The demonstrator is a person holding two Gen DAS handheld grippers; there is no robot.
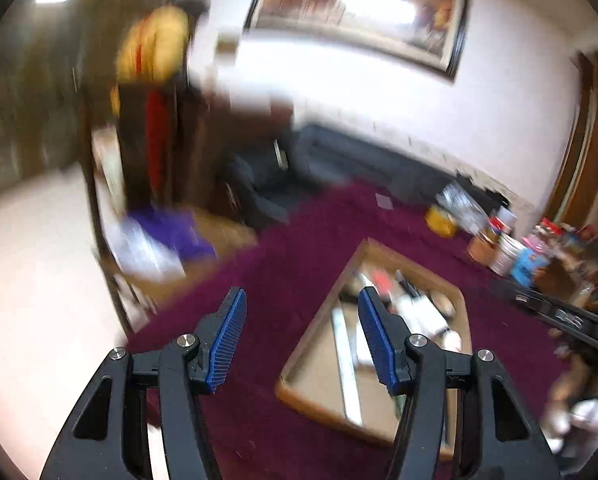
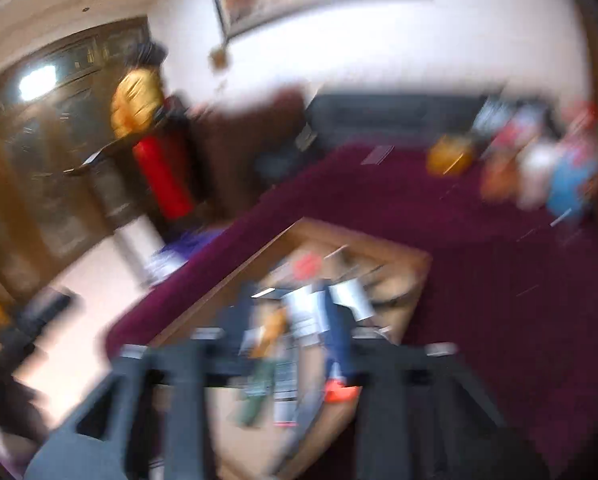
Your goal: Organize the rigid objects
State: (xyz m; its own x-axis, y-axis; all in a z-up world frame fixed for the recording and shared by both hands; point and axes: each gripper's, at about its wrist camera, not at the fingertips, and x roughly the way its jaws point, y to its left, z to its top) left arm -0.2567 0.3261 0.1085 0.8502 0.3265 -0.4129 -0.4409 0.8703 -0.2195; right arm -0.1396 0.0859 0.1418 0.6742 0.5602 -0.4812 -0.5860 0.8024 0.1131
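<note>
Two grippers hang above a wooden tray (image 1: 379,408) on the maroon carpet. The left gripper (image 1: 301,340) stands released, empty; the right gripper (image 2: 295,344) is too blurred to tell. Loose clutter (image 1: 511,248) waits at two o'clock; steady before reaching.

Left gripper (image 1: 301,340): blue-padded jaws apart, nothing between them, above maroon carpet (image 1: 283,248). Wooden tray (image 1: 299,394): ahead and right of the claw, partly behind the right finger, holding blurred mixed items. Cluster of containers (image 1: 507,248): far right on the carpet. Dark sofa (image 1: 359,160): beyond, against the wall. Framed picture (image 1: 359,12): above it.
</note>
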